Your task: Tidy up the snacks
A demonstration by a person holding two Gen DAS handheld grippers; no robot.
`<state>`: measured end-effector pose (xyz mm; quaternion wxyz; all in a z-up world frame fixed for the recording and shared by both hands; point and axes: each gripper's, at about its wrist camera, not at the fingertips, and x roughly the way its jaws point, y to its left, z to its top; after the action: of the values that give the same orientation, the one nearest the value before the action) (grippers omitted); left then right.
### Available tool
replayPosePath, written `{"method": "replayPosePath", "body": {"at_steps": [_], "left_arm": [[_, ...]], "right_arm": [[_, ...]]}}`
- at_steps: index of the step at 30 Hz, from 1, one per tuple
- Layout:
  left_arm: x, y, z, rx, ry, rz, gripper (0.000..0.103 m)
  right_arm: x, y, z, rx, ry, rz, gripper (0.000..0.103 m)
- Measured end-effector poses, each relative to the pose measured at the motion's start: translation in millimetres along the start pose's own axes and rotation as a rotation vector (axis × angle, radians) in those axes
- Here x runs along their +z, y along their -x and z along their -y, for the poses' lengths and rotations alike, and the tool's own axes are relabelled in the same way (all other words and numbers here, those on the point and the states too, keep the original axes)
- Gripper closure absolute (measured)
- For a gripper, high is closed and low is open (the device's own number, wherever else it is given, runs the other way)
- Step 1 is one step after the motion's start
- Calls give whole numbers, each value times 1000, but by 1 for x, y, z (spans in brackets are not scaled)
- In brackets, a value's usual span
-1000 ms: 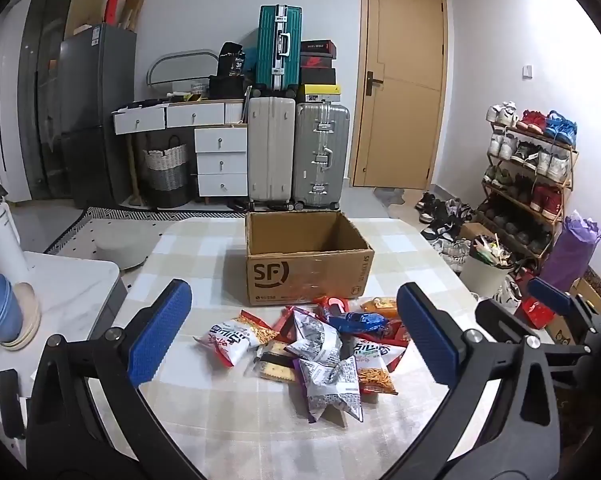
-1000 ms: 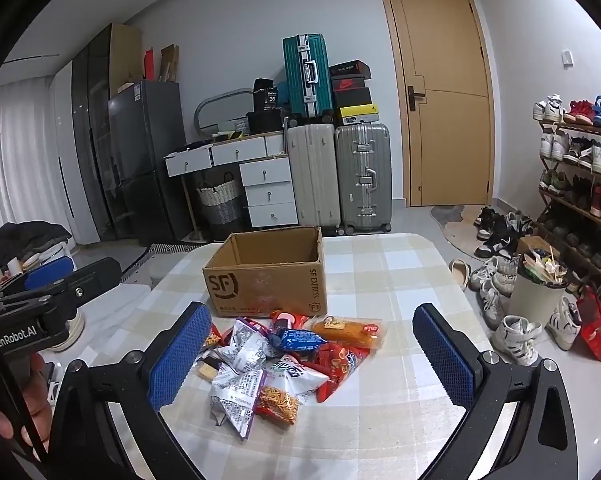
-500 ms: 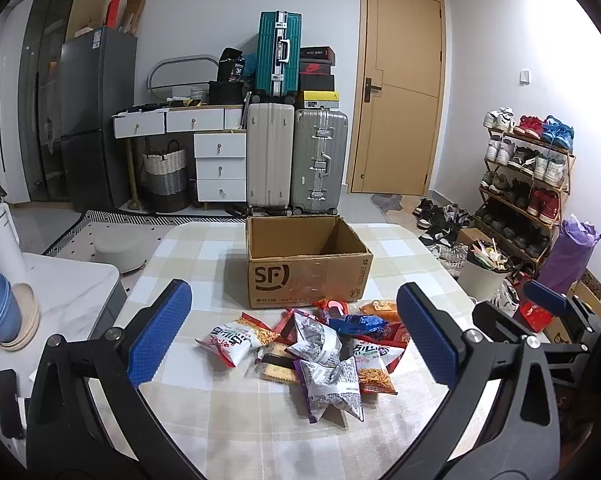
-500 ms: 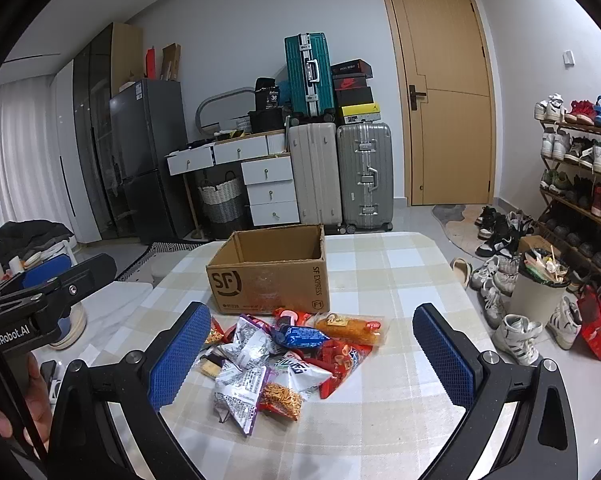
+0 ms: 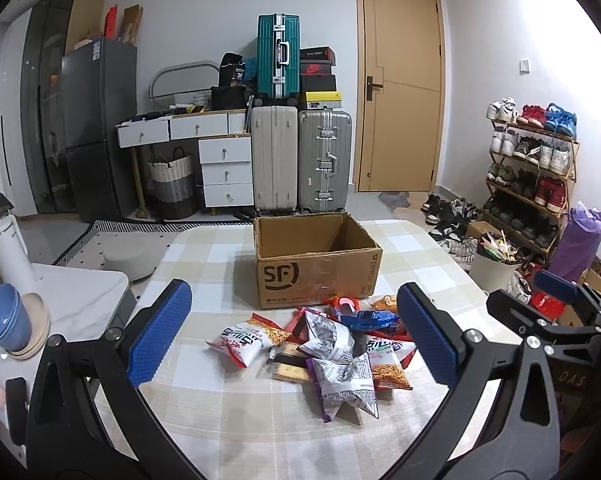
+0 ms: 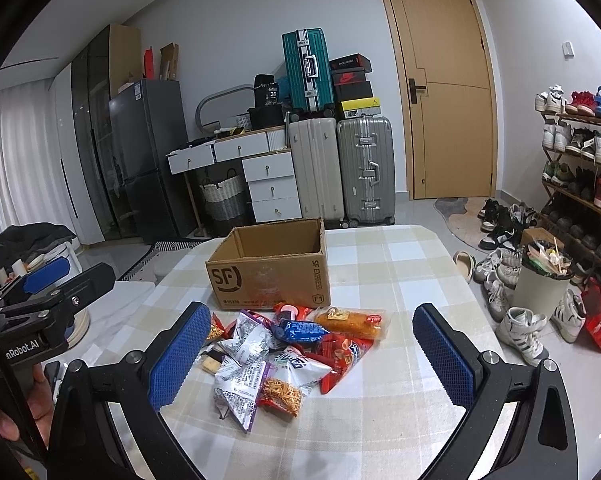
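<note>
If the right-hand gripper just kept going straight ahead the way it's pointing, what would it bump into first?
Probably the pile of snack bags on the table: it lies right between the open fingers of the right gripper. The cardboard box stands just behind the pile. Depth is hard to judge here.

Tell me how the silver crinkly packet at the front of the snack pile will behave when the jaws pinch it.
The silver packet looks puffed and creased, so it probably crumples and feels light. Its glossy film may slip unless pinched at a sealed edge. It overlaps the noodle-snack bag, so lifting may drag that along.
</note>
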<state>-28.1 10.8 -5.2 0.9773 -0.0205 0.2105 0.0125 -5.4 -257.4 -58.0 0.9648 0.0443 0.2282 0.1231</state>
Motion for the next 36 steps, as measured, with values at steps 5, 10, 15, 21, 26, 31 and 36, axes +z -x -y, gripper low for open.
{"method": "replayPosePath", "body": {"at_steps": [5, 10, 15, 21, 26, 31, 36], "left_arm": [[-1, -6, 1, 8, 11, -16, 0], [-3, -8, 1, 6, 7, -18, 0], [-4, -9, 3, 1, 6, -19, 0], [-7, -10, 4, 1, 5, -21, 1], [-11, -11, 5, 5, 10, -26, 0], [-15, -17, 0, 13, 19, -43, 0], [-21, -29, -6, 20, 30, -75, 0]], "right_arm": [[0, 0, 4, 3, -11, -10, 0], [-1, -1, 5, -9, -15, -7, 0], [-1, -2, 7, -11, -16, -7, 0], [-1, -2, 8, -10, -16, -8, 0], [-2, -2, 8, -7, -15, -8, 0], [-7, -5, 10, -5, -14, -16, 0], [-12, -12, 11, 5, -18, -37, 0]]}}
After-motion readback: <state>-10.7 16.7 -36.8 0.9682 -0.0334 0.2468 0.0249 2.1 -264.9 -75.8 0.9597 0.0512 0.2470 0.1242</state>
